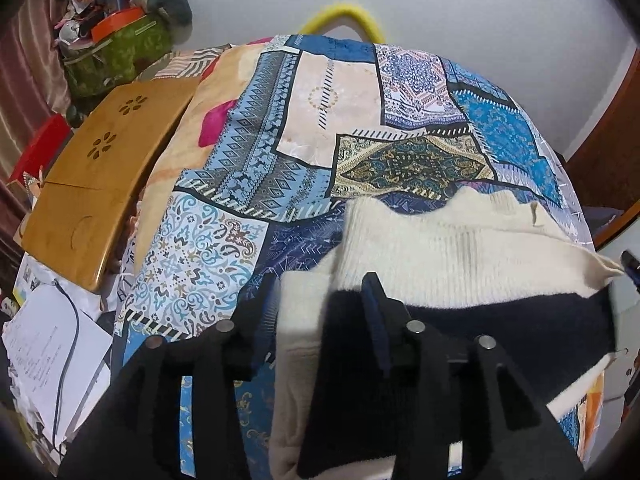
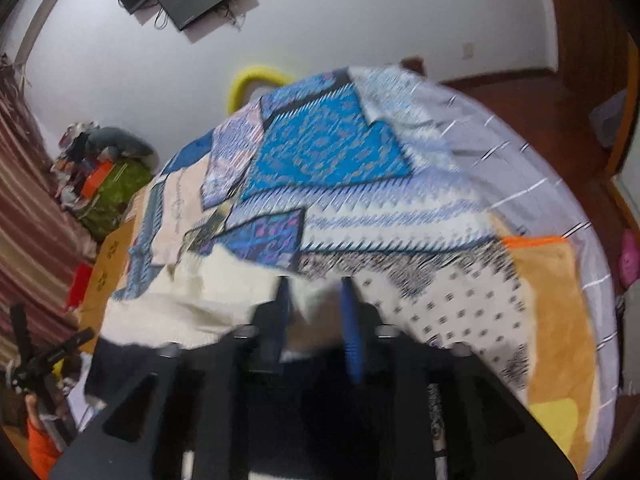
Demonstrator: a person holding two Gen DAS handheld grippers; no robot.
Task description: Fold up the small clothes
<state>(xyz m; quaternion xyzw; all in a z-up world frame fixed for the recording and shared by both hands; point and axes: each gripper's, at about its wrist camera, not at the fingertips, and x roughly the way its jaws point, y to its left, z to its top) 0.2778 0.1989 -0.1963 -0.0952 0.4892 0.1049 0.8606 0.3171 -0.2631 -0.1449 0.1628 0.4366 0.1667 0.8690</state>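
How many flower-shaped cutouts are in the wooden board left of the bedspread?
2, both in the wooden board: one cutout near its far end, the other closer to its middle. The board's whole top shows, so none seems hidden.

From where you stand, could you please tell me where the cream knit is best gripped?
Take the cream knit by its wavy far edge, reaching over from the near side: it lies flat on the bedspread, and dark cloth covers its near part.

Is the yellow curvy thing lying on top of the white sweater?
No, the yellow curved thing sticks up behind the far edge of the patterned bedspread, well away from the cream sweater.
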